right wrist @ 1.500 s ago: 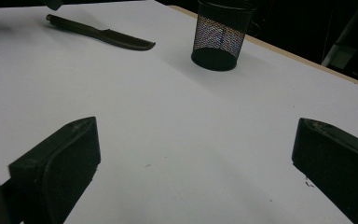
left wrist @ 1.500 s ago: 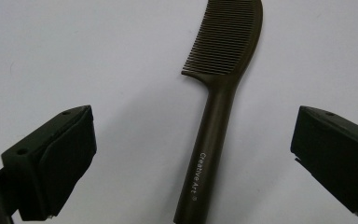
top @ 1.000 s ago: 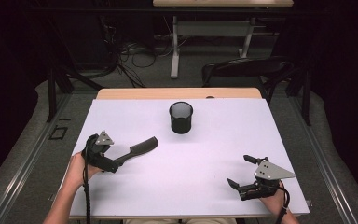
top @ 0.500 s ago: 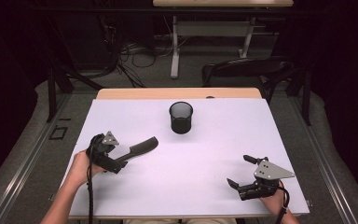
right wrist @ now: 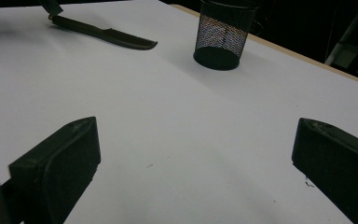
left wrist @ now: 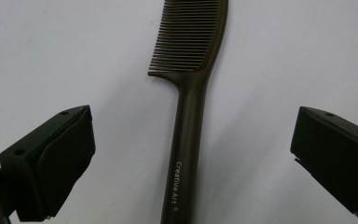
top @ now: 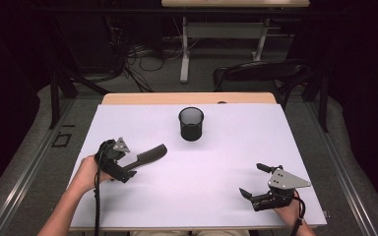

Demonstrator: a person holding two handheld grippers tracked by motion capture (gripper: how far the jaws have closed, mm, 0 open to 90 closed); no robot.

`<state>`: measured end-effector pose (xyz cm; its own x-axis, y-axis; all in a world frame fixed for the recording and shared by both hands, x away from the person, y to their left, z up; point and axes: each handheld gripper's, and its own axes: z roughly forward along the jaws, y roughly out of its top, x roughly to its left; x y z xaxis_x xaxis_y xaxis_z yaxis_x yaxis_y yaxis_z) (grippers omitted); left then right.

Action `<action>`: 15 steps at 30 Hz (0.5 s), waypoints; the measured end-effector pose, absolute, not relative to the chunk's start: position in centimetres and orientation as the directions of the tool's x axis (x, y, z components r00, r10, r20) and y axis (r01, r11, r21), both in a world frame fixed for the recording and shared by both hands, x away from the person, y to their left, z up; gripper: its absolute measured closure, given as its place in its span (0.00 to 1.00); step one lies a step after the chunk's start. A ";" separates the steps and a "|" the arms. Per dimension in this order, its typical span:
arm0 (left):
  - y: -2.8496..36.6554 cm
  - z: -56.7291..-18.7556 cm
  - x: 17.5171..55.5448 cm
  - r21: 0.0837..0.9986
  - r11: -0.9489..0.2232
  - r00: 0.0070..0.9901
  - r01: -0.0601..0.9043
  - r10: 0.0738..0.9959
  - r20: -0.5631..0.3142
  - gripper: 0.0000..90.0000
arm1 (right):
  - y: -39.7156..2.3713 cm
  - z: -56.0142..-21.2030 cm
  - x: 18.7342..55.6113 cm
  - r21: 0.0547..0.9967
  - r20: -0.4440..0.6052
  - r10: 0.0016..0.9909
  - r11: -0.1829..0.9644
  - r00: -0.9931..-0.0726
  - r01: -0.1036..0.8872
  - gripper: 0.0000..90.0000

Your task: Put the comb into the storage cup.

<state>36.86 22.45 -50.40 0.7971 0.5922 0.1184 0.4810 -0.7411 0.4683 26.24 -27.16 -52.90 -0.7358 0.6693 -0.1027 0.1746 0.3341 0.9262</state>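
A dark brown comb (top: pixel 150 154) lies flat on the white table (top: pixel 216 162), left of centre. My left gripper (top: pixel 127 163) is open at its handle end. In the left gripper view the comb (left wrist: pixel 189 88) runs up between the two jaws, which stand wide apart and clear of the handle on both sides, so my left gripper (left wrist: pixel 191 126) holds nothing. A black mesh cup (top: pixel 191 124) stands upright near the table's far middle. My right gripper (top: pixel 250 179) rests open near the front right, with nothing between its fingers (right wrist: pixel 56 163). From there the comb (right wrist: pixel 107 33) and the cup (right wrist: pixel 221 35) lie farther off.
The table's wooden far edge (top: pixel 187 98) lies just behind the cup. A dark chair (top: pixel 256 73) and desk legs stand on the floor beyond. Bare white surface stretches between the two grippers.
My left gripper has slid to the right along the table, so its jaws now straddle the comb's handle. The comb, the cup and the right gripper have stayed put.
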 end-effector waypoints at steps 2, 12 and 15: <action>22.3 -50.4 37.0 0.459 -0.746 0.801 0.482 0.587 0.113 0.00 | -27.2 -52.9 26.2 0.926 -0.102 0.668 0.335 -0.737 0.176 0.01; 21.8 -51.2 37.7 0.402 -0.771 0.813 0.493 0.573 0.102 0.01 | -27.1 -52.9 26.3 0.925 -0.102 0.665 0.337 -0.740 0.175 0.01; 21.8 -51.2 37.9 0.379 -0.792 0.828 0.479 0.550 0.103 0.08 | -27.2 -53.0 26.3 0.926 -0.094 0.665 0.332 -0.741 0.181 0.01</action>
<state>37.89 21.81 -51.19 0.8284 0.5505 0.1032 0.4791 -0.7920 0.3785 26.28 -27.20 -52.95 -0.7409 0.6651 -0.0936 0.1811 0.3319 0.9258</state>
